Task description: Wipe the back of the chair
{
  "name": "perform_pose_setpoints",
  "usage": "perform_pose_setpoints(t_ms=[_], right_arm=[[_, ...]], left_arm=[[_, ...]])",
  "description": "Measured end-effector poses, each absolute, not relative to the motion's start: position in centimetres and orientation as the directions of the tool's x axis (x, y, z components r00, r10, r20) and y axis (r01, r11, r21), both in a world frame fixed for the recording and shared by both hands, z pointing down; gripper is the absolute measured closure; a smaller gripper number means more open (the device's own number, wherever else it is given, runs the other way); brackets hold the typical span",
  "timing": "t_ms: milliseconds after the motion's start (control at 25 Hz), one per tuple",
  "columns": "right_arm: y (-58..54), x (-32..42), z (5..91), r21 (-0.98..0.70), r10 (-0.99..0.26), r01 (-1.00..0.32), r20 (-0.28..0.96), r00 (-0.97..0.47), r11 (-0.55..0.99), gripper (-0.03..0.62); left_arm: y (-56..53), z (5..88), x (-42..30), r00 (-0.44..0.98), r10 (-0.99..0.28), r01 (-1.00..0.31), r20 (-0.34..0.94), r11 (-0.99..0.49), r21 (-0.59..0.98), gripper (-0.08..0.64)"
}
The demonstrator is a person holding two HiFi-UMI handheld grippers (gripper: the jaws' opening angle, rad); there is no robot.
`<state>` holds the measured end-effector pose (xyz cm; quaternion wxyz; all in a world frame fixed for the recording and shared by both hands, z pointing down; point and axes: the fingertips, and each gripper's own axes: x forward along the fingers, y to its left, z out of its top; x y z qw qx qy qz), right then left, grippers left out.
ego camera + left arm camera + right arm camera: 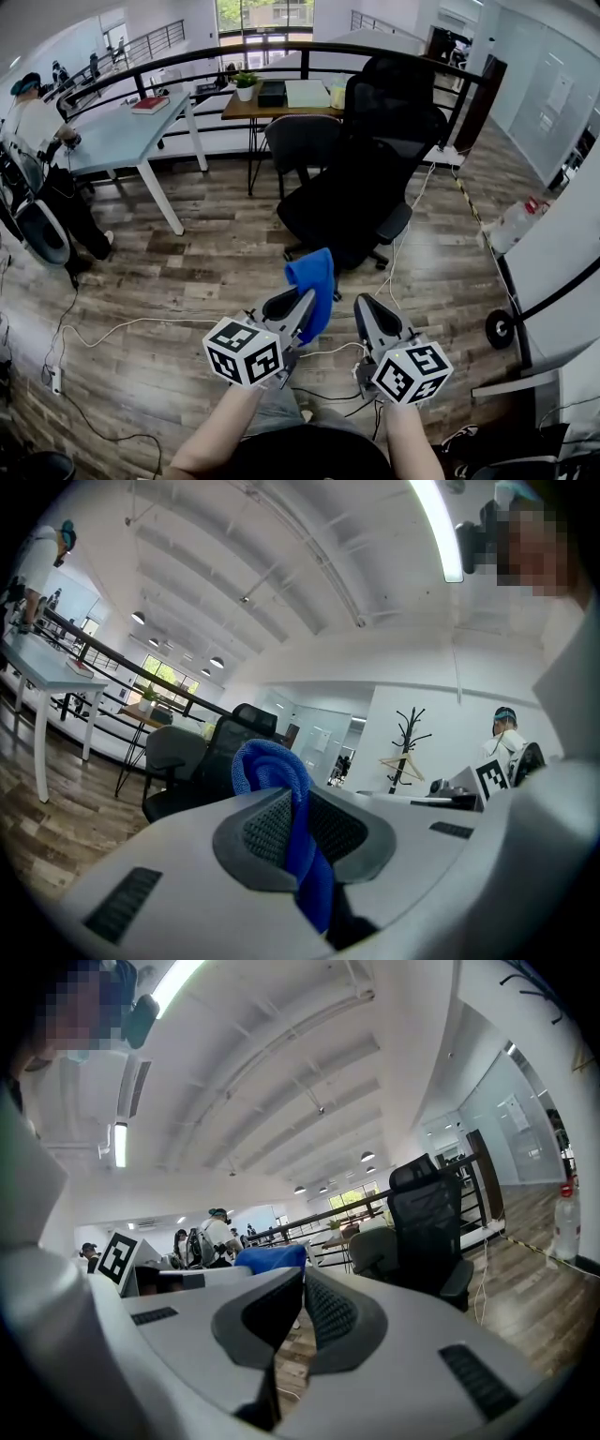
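Note:
A black mesh office chair (375, 159) stands ahead of me with its back turned my way, also seen beyond the jaws in the left gripper view (230, 747) and the right gripper view (427, 1227). My left gripper (302, 305) is shut on a blue cloth (313, 286), which sticks up from between the jaws (281, 803). My right gripper (367, 309) is shut with nothing in it, to the right of the left one. Both are held low, well short of the chair. From the right gripper view the blue cloth (272, 1258) shows at the left.
A grey chair (302, 142) stands at a wooden desk (281, 103) with a plant behind the black chair. A white table (122, 136) is at the left, with a person (42, 159) beside it. Cables (122, 328) trail over the wood floor. A railing (281, 52) runs behind.

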<state>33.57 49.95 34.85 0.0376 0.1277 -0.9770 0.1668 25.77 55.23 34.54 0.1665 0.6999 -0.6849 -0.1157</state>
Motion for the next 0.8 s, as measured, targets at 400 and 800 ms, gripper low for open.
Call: perform_pose_setpoints(t_ms=[400,800], right_arm=[[40.3,21.5,34.3,-0.320,-0.325,-0.337,0.093,-0.941,0.885,0.561],[33.4,12.8,34.1,-0.351,-0.394,-0.403,0.100,-0.914,0.845,0.561]], left_arm=[[45.8,34.2,13.8,0.117,-0.990,-0.917,0.076,-0.078,0.392,0.511],[38.1,35.5,4.6,0.206,-0.974,-0.878,0.092,-0.143,0.457,0.511]])
